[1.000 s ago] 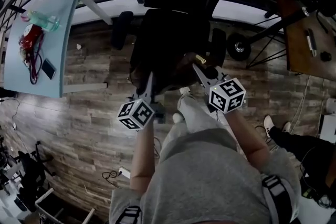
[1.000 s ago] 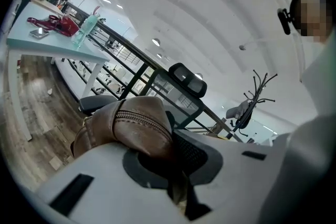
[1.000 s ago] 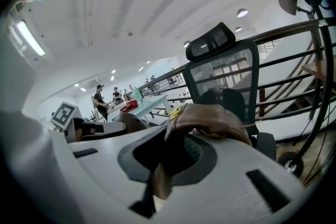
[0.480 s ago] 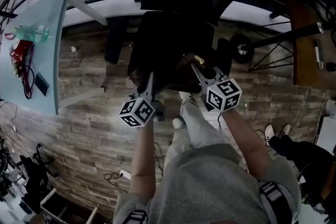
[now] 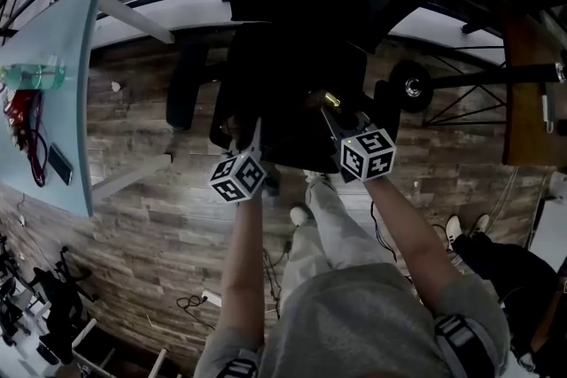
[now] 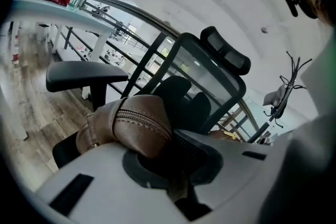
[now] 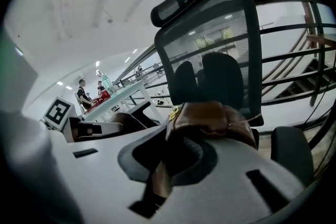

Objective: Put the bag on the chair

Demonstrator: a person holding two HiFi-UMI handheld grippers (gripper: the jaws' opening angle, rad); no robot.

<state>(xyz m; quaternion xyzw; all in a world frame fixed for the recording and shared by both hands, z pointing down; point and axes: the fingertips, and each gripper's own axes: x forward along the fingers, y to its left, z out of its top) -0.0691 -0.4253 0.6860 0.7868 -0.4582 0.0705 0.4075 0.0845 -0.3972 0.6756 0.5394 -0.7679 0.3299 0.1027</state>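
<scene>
A brown leather bag [image 5: 297,118] hangs between my two grippers, over the front of a black office chair's seat [image 5: 292,75]. My left gripper [image 5: 254,133] is shut on the bag's zippered left end [image 6: 131,123]. My right gripper [image 5: 330,113] is shut on the bag's right end [image 7: 212,118], near a brass fitting. Just ahead of the bag stands the chair's mesh backrest [image 7: 215,44] with its headrest [image 6: 226,50]. One black armrest [image 6: 84,73] sticks out at the left. Whether the bag rests on the seat is hidden.
At the left is a light blue table [image 5: 62,84] with a bottle [image 5: 34,75], a red item [image 5: 19,109] and a phone [image 5: 60,164]. A brown table [image 5: 532,102] and a black metal stand [image 5: 416,86] are at the right. Another person's legs [image 5: 500,257] show at the lower right.
Both grippers have carried the bag forward, further over the chair seat. The chair now lies closer beneath them, and the side table has slid leftward in the head view.
</scene>
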